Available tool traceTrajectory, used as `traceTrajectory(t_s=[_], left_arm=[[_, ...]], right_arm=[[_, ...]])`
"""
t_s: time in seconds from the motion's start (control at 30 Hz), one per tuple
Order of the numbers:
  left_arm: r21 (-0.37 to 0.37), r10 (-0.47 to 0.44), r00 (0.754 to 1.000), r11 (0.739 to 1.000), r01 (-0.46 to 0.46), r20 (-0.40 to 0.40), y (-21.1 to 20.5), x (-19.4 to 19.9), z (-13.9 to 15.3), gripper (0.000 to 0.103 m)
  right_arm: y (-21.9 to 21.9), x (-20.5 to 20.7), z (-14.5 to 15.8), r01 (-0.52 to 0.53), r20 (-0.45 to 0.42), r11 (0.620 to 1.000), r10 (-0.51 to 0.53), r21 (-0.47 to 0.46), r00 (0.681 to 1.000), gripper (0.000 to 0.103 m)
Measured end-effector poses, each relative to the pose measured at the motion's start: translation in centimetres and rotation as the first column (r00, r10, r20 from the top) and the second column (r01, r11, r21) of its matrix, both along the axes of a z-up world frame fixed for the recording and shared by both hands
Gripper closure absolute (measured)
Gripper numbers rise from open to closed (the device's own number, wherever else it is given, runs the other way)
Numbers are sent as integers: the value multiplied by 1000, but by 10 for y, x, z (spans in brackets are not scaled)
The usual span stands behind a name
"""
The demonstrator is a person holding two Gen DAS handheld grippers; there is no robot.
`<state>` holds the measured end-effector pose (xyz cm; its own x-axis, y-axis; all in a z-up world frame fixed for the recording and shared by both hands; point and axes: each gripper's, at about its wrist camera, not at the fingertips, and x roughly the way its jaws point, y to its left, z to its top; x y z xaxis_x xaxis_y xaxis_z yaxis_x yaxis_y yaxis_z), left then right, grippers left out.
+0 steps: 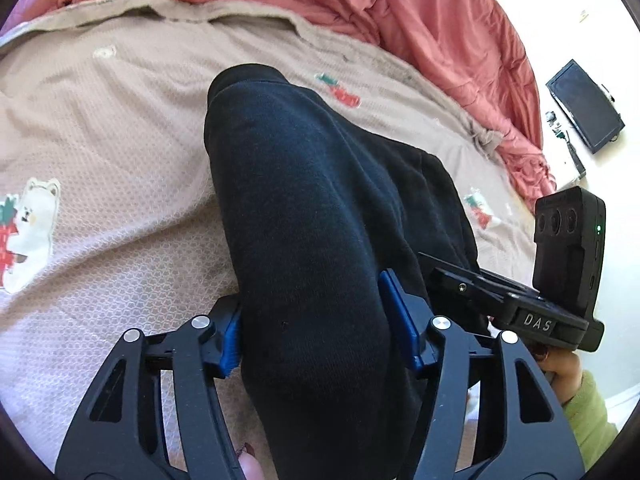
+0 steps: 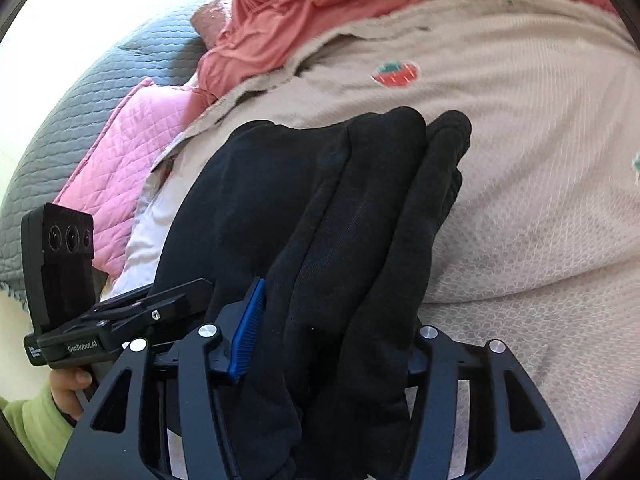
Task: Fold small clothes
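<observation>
Gripping black garment (image 1: 312, 216) between both grippers | left gripper (image 1: 320, 332), right gripper (image 2: 332, 344) clamping near end | lying lengthwise straight ahead, equally close

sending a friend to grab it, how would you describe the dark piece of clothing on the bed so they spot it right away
Look at the bed's beige waffle-textured blanket printed with strawberries, in front of the crumpled coral duvet. In the middle lies the black garment, bunched lengthwise into thick folds. It is the only dark, plain fabric there; everything around it is pastel or patterned.
</observation>
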<state>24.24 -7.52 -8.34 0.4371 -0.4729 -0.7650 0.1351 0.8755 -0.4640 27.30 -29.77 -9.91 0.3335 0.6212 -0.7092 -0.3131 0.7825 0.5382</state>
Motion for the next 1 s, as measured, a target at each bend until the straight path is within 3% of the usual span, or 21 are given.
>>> traceTrajectory(t_s=[0.47,0.87,1.0], left_arm=[[12,32,993,999,-33,114,24,-17,56,52],[2,22,993,1000,-22,115,18,-13,55,53],[51,38,995,998,-42,89,8,-5,40,53]], right_arm=[[23,-16,54,-21,119,1000,20,12,993,52],[22,-15,68,-24,155,999,28,-32,988,56],[12,-10,51,-11,98,998,17,-67,995,56]])
